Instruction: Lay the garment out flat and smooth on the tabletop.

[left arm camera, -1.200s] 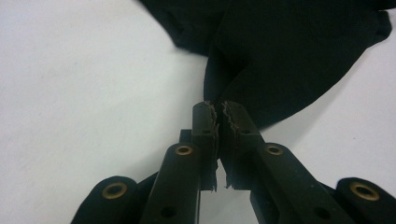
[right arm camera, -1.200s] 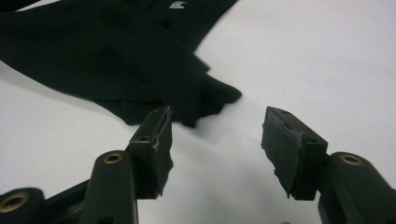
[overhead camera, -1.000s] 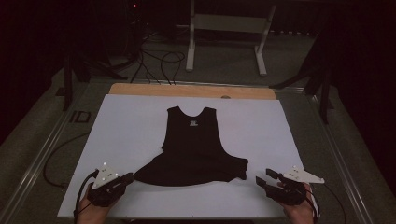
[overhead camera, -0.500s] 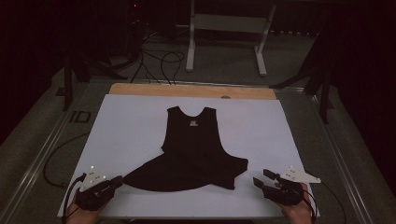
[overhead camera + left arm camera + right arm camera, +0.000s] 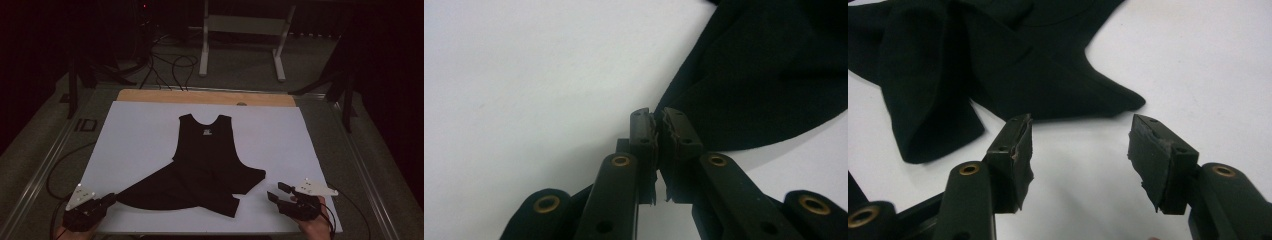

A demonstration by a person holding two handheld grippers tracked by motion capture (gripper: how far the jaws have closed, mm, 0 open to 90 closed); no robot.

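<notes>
A black sleeveless top (image 5: 205,155) lies on the white board (image 5: 140,135), neck toward the far side, its lower part bunched and folded. One hem corner is drawn out to the near left, where my left gripper (image 5: 111,198) is shut on it. In the left gripper view the jaws of the left gripper (image 5: 655,117) pinch the corner of the black top (image 5: 764,75). My right gripper (image 5: 278,192) rests near the board's front right, open, just clear of the hem. In the right gripper view the right gripper (image 5: 1080,135) has bare board between its jaws and the black top (image 5: 1013,65) lies beyond.
A wooden strip (image 5: 205,96) runs along the board's far edge. Beyond the table, cables (image 5: 170,65) trail on the floor and a metal stand (image 5: 242,45) rises. A small dark object (image 5: 86,124) sits left of the board.
My left gripper has moved left and toward the near edge, pulling the hem corner out into a long point. The right gripper has hardly moved.
</notes>
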